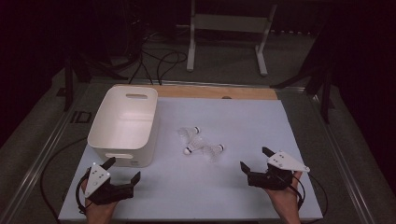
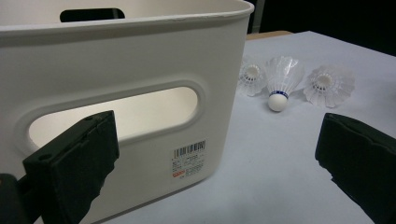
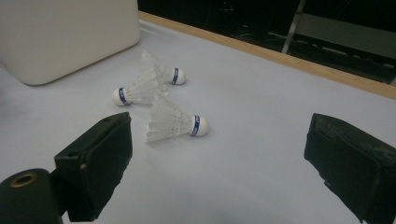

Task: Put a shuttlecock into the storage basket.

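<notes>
Dark floor and a pale metal stand lie beyond the white counter (image 1: 224, 186), which has a wooden strip along its far edge. Three white feathered shuttlecocks (image 1: 198, 142) with blue-banded cork tips lie clustered near the counter's middle. One white plastic bin (image 1: 123, 126) with handle slots sits toward the left edge. Two tongs rest near the front edge: left tongs (image 1: 122, 169) and right tongs (image 1: 254, 157), both spread wide, gripping nothing.

Dim, underexposed high view; the pale worktop (image 1: 243, 121) glows against black surroundings at twelve o'clock. Close jaws blur softly; shadows are faint.
</notes>
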Demonstrator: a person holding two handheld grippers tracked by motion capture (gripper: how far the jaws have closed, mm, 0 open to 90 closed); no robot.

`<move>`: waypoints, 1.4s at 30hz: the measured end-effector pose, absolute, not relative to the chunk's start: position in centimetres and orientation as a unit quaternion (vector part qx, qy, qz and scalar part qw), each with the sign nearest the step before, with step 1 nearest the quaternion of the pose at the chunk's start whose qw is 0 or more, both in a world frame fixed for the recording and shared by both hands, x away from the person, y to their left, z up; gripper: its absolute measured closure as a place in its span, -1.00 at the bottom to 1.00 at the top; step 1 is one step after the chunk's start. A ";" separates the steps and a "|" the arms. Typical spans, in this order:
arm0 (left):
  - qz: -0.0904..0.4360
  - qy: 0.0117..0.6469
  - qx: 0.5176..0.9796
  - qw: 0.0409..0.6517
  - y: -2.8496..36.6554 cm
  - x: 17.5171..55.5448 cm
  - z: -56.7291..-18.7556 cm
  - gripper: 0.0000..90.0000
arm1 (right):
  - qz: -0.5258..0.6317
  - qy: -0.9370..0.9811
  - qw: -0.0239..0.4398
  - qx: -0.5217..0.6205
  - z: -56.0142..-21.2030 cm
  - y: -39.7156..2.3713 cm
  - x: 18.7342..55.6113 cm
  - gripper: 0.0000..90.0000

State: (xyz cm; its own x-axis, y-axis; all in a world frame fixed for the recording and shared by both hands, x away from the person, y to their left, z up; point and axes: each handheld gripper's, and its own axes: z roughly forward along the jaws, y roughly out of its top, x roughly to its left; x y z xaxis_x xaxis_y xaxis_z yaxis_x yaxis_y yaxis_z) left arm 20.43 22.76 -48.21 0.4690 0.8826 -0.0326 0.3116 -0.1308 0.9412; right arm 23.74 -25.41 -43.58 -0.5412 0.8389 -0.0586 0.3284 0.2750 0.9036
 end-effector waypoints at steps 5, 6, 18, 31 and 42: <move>0.285 0.430 0.695 0.501 22.7 20.5 -48.3 -0.99 | 0.453 0.754 0.277 0.387 -43.4 -25.1 24.1 -0.84; 0.285 0.430 0.697 0.498 22.7 20.5 -48.3 -0.99 | 0.452 0.755 0.278 0.385 -43.3 -25.0 24.3 -0.84; 0.286 0.431 0.696 0.498 22.7 20.4 -48.3 -0.99 | 0.439 0.764 0.276 0.383 -43.4 -23.9 25.1 -0.84; 0.285 0.432 0.699 0.494 22.6 20.5 -48.4 -0.99 | 0.440 0.768 0.276 0.376 -43.1 -22.9 25.8 -0.84; 0.286 0.432 0.697 0.496 22.6 20.5 -48.4 -0.99 | 0.437 0.774 0.273 0.368 -43.0 -22.0 26.4 -0.84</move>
